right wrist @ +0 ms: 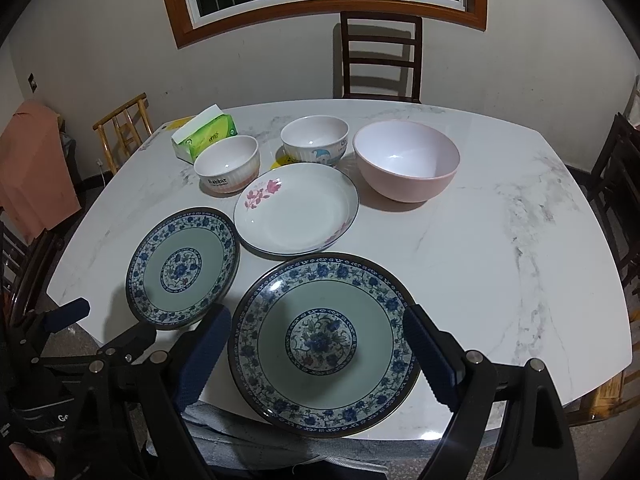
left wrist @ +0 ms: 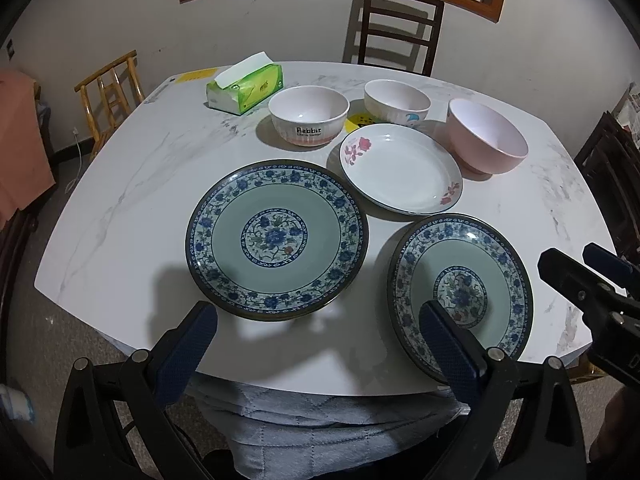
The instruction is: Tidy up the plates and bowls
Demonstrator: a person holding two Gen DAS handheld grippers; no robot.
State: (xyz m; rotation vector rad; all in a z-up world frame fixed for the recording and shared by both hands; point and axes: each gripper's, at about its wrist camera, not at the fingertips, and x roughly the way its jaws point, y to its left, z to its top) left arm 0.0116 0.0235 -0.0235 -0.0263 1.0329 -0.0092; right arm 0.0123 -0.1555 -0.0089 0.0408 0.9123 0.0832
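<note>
table (left wrist: 120,208): white marble top, we see it whole from both wrist cams
left claw (left wrist: 316,344): fingers spread wide, nothing between them, hanging over the near table edge
right claw (right wrist: 316,348): also spread wide, holding nothing; near blue plate sits in the gap in its view, we can't tell any contact
blue plate A (left wrist: 276,240): table centre-left, flat, at 12 o'clock from left claw
blue plate B (right wrist: 324,344): near edge at 6 o'clock of the table, flat, just right of plate A, not touching it
white plate (right wrist: 296,208): pink flowers on rim, table centre, at 12 o'clock from plate B; its near rim is close to both blue plates
Rabbit bowl (left wrist: 308,120): upright, at 11 o'clock from white plate
cartoon bowl (right wrist: 314,140): upright, at 12 o'clock from white plate, beside Rabbit bowl
pink bowl (right wrist: 406,160): biggest, upright, at 2 o'clock from white plate, apart from it
tissue pack (left wrist: 244,88): green, far left, 10 o'clock of the table
chair (right wrist: 380,56): dark wood, beyond far edge at 12 o'clock
</note>
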